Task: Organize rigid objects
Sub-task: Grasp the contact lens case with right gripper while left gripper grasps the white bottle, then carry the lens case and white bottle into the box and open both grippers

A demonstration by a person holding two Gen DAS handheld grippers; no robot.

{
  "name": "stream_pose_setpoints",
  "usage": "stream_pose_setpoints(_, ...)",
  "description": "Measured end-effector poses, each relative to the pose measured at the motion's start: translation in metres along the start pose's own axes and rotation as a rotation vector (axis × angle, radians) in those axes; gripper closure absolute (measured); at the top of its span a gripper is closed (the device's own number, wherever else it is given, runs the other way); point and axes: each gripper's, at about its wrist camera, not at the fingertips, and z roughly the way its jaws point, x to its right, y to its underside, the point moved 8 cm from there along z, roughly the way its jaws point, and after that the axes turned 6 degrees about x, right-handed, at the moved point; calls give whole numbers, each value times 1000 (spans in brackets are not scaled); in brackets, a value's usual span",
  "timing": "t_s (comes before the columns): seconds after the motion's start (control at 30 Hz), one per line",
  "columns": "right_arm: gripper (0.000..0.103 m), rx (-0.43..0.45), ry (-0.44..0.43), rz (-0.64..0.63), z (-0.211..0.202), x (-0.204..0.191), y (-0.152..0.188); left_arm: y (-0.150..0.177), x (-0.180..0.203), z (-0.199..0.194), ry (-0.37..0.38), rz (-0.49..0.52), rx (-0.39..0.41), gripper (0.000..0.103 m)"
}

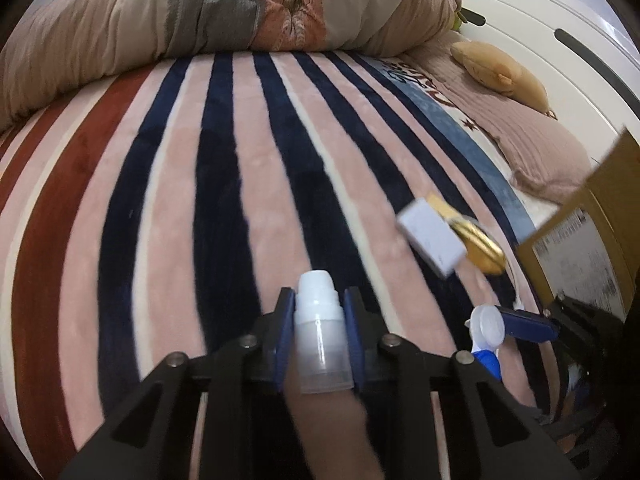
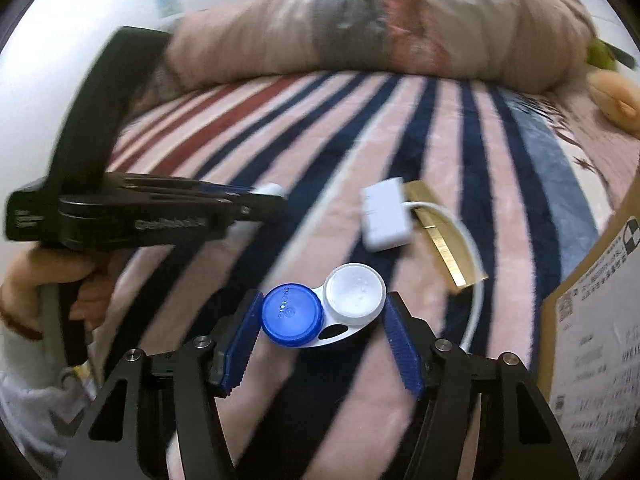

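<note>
My left gripper (image 1: 319, 294) is shut on a small translucent white bottle (image 1: 320, 344), held upright between the blue pads above the striped blanket (image 1: 180, 200). In the right wrist view the left gripper (image 2: 260, 198) comes in from the left with the bottle's white tip (image 2: 273, 189) showing. A contact lens case (image 2: 324, 312) with one blue and one white cap spans the fingertips of my right gripper (image 2: 324, 298), and both pads touch its ends. The case (image 1: 486, 330) also shows at the lower right of the left wrist view.
A white adapter (image 2: 384, 216) with a curled cable and a flat gold piece (image 2: 440, 232) lie on the blanket beyond the case. A cardboard box (image 2: 600, 320) stands at the right. A rolled quilt (image 1: 200, 12) and a plush toy (image 1: 500, 68) lie at the back.
</note>
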Motion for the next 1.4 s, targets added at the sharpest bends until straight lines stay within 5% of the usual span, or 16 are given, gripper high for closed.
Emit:
stream_pose_setpoints(0.2,45,-43,35,-40,-2,-7,20,19,1,-9,-5,-25,-1,78)
stream_pose_setpoints(0.37,40,-20,55,-97,1,-14,20,21,8,-7,-12,0,15,63)
stream_pose_setpoints(0.43,41,-4,61,-113,1,-15,20,22,9,-6,-32,10,19,64)
stream_pose_setpoints(0.53,45,4,71,-122,1,-14,20,24,4,-8,-82,10,14,82)
stream_pose_setpoints(0.9,45,132,27,-157,-49,-44,-12,10,11,-75,-85,-7,127,82)
stream_pose_setpoints(1.17,45,312,62,-211,-135,-58,-49,-32,72,-158,-20,97,308,82)
stream_pose_setpoints(1.4,45,400,198,-138,-206,-2,-51,-66,157,-184,65,223,386,82)
